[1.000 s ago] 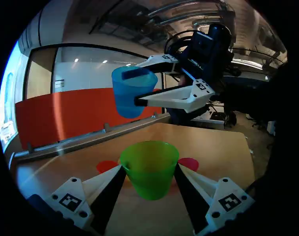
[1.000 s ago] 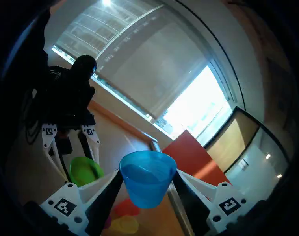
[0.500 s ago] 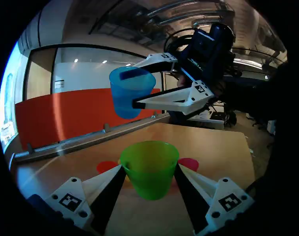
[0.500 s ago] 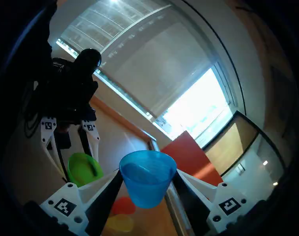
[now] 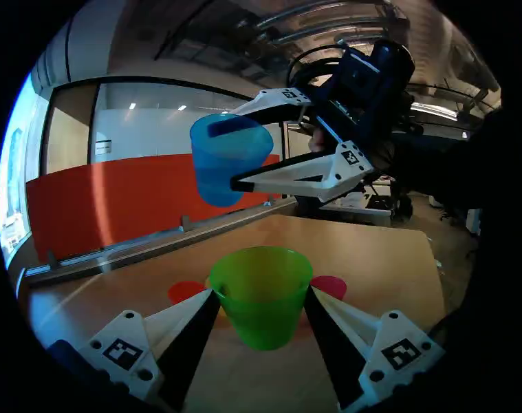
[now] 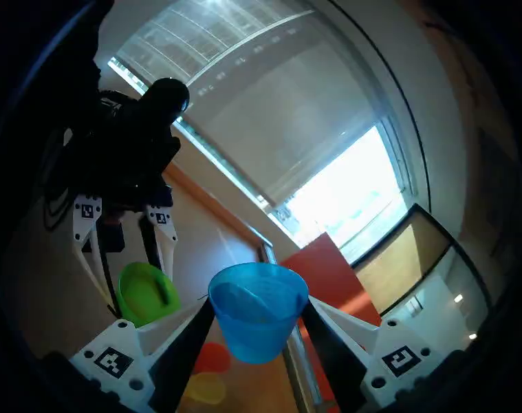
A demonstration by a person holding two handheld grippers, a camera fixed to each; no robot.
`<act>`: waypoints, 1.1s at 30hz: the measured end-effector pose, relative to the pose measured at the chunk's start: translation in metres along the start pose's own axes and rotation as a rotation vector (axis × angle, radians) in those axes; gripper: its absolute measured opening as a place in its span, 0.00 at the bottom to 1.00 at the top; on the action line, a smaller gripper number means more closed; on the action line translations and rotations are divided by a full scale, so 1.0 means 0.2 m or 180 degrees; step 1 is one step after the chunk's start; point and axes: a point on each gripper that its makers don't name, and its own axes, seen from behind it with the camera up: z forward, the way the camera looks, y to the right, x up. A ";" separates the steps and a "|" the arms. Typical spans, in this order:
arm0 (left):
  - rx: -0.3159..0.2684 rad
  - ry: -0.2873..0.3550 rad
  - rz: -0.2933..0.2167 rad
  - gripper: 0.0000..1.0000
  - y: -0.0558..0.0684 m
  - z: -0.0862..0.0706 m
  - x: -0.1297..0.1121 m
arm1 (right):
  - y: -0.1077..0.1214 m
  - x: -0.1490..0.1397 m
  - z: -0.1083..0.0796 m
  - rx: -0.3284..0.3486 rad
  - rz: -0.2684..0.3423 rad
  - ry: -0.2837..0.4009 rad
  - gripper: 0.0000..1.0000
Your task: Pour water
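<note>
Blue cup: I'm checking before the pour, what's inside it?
The blue cup holds what looks like water, partway up. Its bottom is hidden beneath that liquid.

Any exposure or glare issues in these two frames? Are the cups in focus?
Right gripper view: the window is blown out, the area left of it is dark and backlit, and the blue cup is sharp. Left gripper view: the light is even, the green cup is sharp, a pale streak crosses the orange panel, and the fisheye bends the table edge.
</note>
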 end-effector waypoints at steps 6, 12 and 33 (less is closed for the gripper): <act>0.0002 0.0003 -0.0001 0.84 0.00 0.00 0.00 | -0.01 0.01 0.00 0.0016 -0.0090 -0.0011 0.90; 0.0002 0.0003 0.0000 0.84 0.00 0.00 0.00 | -0.02 0.00 0.00 0.0033 -0.0163 -0.0043 0.90; 0.0007 0.0013 0.0016 0.84 0.00 0.00 0.01 | -0.01 0.01 0.01 0.0047 -0.0433 -0.0084 0.90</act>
